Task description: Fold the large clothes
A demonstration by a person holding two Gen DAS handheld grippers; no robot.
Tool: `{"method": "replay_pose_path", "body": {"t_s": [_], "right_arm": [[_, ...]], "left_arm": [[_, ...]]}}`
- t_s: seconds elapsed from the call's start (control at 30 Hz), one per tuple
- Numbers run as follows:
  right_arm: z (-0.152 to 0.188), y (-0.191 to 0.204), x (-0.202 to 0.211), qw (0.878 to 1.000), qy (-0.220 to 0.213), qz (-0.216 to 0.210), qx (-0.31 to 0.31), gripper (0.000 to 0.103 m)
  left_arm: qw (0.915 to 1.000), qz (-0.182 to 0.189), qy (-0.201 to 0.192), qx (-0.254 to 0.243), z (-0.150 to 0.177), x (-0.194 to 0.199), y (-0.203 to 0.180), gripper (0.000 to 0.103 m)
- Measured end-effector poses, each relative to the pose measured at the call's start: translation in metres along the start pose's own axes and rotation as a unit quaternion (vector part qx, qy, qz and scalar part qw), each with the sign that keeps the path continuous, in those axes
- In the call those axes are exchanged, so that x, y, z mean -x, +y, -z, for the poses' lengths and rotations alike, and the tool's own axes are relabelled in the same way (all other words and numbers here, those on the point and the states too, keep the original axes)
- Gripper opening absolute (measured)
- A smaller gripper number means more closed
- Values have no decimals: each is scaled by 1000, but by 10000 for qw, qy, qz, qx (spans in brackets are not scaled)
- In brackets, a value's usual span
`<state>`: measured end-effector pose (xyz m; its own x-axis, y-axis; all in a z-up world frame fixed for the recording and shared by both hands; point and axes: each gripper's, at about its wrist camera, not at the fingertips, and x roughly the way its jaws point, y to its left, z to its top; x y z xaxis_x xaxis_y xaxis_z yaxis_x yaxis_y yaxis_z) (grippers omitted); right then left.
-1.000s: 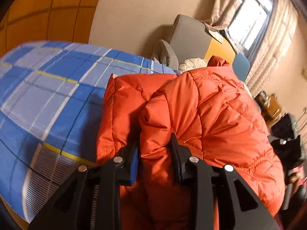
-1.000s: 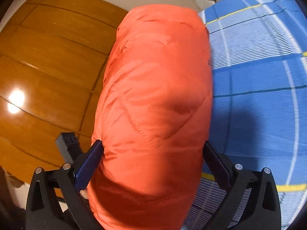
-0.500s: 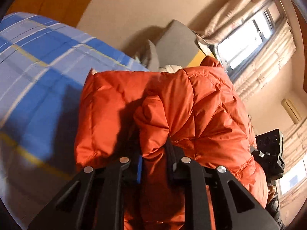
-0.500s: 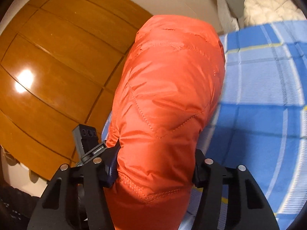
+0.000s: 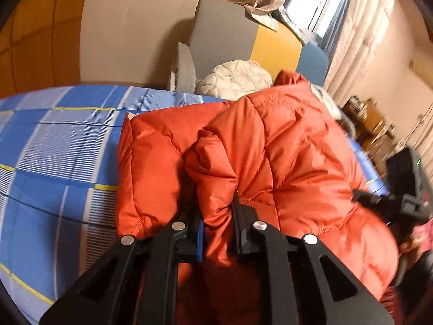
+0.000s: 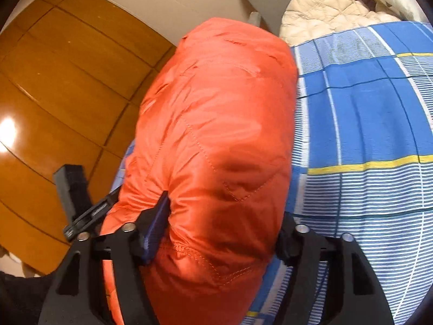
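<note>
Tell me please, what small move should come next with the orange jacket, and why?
Probably lower it onto the blue checked sheet. Both the left gripper and right gripper pinch the orange jacket, bunched above the bed.

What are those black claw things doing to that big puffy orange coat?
A person is folding the orange puffer jacket over a bed with a blue checked sheet. The left gripper is clamped on a bunched fold of it. The right gripper squeezes a thick, rolled-up part. A cream quilted bundle lies at the far end of the bed.
</note>
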<state>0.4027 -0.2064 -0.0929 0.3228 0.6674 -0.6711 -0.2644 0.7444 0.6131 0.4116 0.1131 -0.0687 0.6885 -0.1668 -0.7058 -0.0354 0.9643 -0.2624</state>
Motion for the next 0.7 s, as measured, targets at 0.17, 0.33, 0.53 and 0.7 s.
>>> {"method": "replay_pose_path", "body": {"t_s": [0.17, 0.33, 0.53, 0.7], "right_arm": [[-6, 20, 18, 9975, -179, 676, 47, 83], [16, 41, 47, 9958, -332, 846, 137, 83], [35, 30, 34, 9923, -421, 1162, -18, 83], [44, 29, 32, 9881, -512, 1424, -288, 83]], "left_arm": [[9986, -484, 45, -231, -10, -7, -16, 18], [9977, -543, -1, -415, -16, -10, -17, 18], [9959, -568, -64, -707, -23, -17, -20, 19], [9955, -684, 24, -649, -31, -28, -21, 23]]}}
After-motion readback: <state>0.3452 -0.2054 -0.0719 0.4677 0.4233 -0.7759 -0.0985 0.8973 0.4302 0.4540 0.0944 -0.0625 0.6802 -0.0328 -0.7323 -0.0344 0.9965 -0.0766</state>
